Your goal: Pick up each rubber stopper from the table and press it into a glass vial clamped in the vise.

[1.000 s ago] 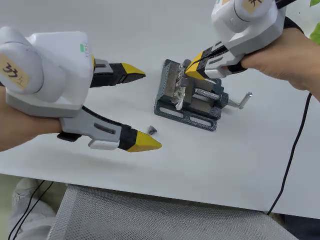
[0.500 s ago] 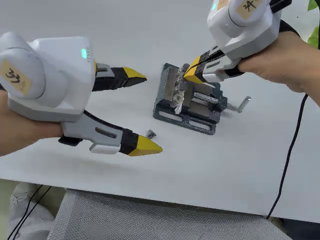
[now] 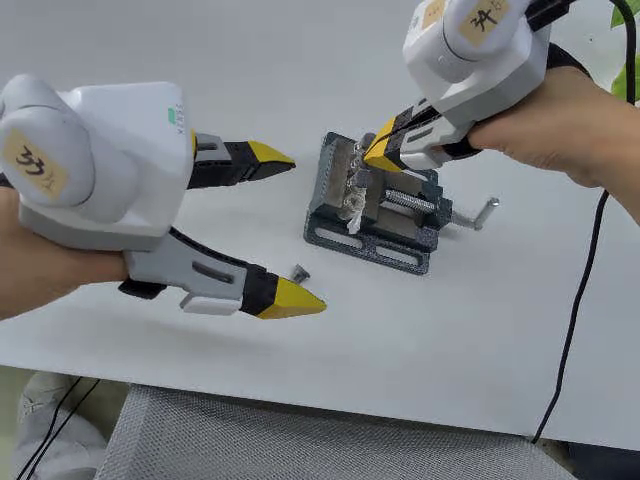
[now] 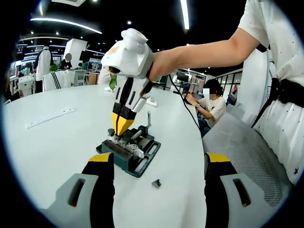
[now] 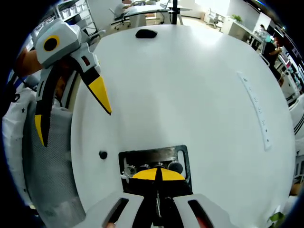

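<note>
The grey vise (image 3: pixel 372 223) stands mid-table with small glass vials (image 3: pixel 353 193) clamped in it. My right gripper (image 3: pixel 380 156) hovers shut just above the vise's far end, and I see nothing between its yellow tips. One dark rubber stopper (image 3: pixel 299 272) lies loose on the white table (image 3: pixel 480 330), left of the vise. My left gripper (image 3: pixel 284 226) is wide open, with the lower jaw close to that stopper. In the left gripper view the stopper (image 4: pixel 156 183) lies between my open jaws, in front of the vise (image 4: pixel 130 153). The right gripper view shows the vise (image 5: pixel 153 156) under my shut tips (image 5: pixel 156 174), with the stopper (image 5: pixel 102 154) to its left.
A black cable (image 3: pixel 583 300) trails down the table's right side. A grey mesh chair seat (image 3: pixel 300 440) sits below the near table edge. A clear ruler (image 5: pixel 256 109) and a black object (image 5: pixel 146 33) lie far off on the table. People sit in the background.
My right gripper has drifted slightly left and up over the vise, still shut. The left gripper stays open in about the same place.
</note>
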The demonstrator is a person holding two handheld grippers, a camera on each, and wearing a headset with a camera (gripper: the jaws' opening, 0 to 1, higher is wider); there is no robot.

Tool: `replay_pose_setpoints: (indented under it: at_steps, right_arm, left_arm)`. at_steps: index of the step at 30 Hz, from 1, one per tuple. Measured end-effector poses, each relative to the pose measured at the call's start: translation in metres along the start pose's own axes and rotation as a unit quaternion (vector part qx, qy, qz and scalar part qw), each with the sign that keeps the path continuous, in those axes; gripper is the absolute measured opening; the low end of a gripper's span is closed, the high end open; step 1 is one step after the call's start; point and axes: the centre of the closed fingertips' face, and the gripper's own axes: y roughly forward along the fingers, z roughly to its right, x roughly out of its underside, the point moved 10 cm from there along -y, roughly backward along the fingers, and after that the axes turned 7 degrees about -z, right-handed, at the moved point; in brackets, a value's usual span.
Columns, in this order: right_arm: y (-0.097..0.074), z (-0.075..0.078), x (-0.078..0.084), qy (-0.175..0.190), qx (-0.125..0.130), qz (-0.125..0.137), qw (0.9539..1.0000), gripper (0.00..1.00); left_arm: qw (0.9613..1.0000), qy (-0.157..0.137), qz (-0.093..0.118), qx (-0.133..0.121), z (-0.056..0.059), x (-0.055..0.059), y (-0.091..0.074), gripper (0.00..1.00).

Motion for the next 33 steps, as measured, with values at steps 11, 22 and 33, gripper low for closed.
replay_pose_setpoints:
  at_steps: [11,22,33]
  right_arm:
    - [-0.0006,-0.0023,-0.0019,-0.009,0.003,-0.012,0.9999,0.0]
    - [-0.0001,-0.0048,-0.005,-0.016,0.009,-0.016,0.9997,0.0]
    - [0.001,0.0001,0.0032,0.006,0.011,0.019,0.9998,0.0]
  left_arm:
    - [1.0,0.004,-0.001,0.003,0.0022,-0.0032,0.0025,0.76]
    - [0.9999,0.01,-0.003,0.004,0.003,-0.0059,0.0018,0.76]
    - [0.9998,0.011,-0.011,-0.007,0.0037,-0.0054,-0.0057,0.77]
